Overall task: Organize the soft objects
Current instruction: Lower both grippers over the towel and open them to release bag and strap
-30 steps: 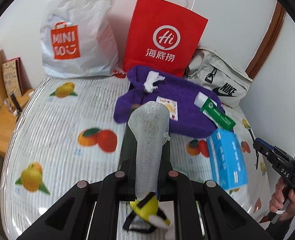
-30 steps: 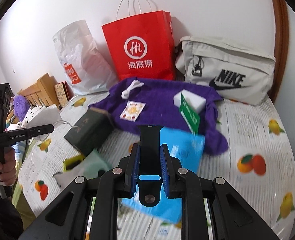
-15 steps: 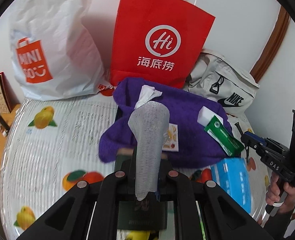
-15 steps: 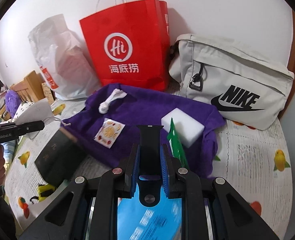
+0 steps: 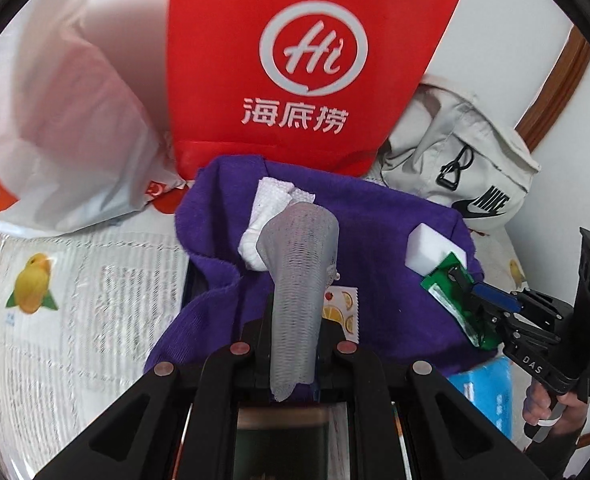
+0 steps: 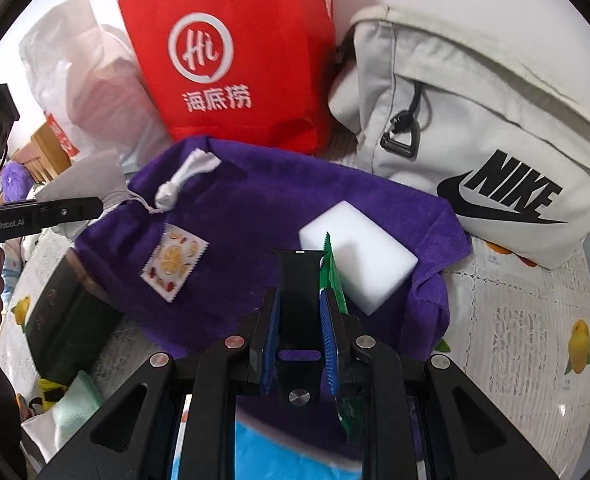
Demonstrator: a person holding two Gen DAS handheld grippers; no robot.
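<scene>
My left gripper [image 5: 295,344] is shut on a grey face mask [image 5: 299,280] and holds it above the purple towel [image 5: 383,256]; it also shows in the right wrist view [image 6: 91,184]. My right gripper [image 6: 299,312] is shut on a black strap [image 6: 299,292] and hovers over the purple towel [image 6: 235,216] beside a white sponge [image 6: 359,256] and a green packet [image 6: 335,280]. In the left wrist view the right gripper [image 5: 471,292] sits over the green packet [image 5: 447,284]. A white knotted cloth [image 5: 267,216] and a fruit-print sachet [image 6: 175,260] lie on the towel.
A red paper bag [image 5: 307,64], a white plastic bag [image 5: 55,128] and a beige Nike bag [image 6: 495,140] stand against the wall. A blue pack [image 6: 295,456] and a dark box [image 6: 67,320] lie near the front, on the fruit-print tablecloth [image 5: 75,300].
Both grippers have moved forward toward the purple towel and the bags. The right gripper has come down close beside the sponge and green packet. Both stay shut on their loads.
</scene>
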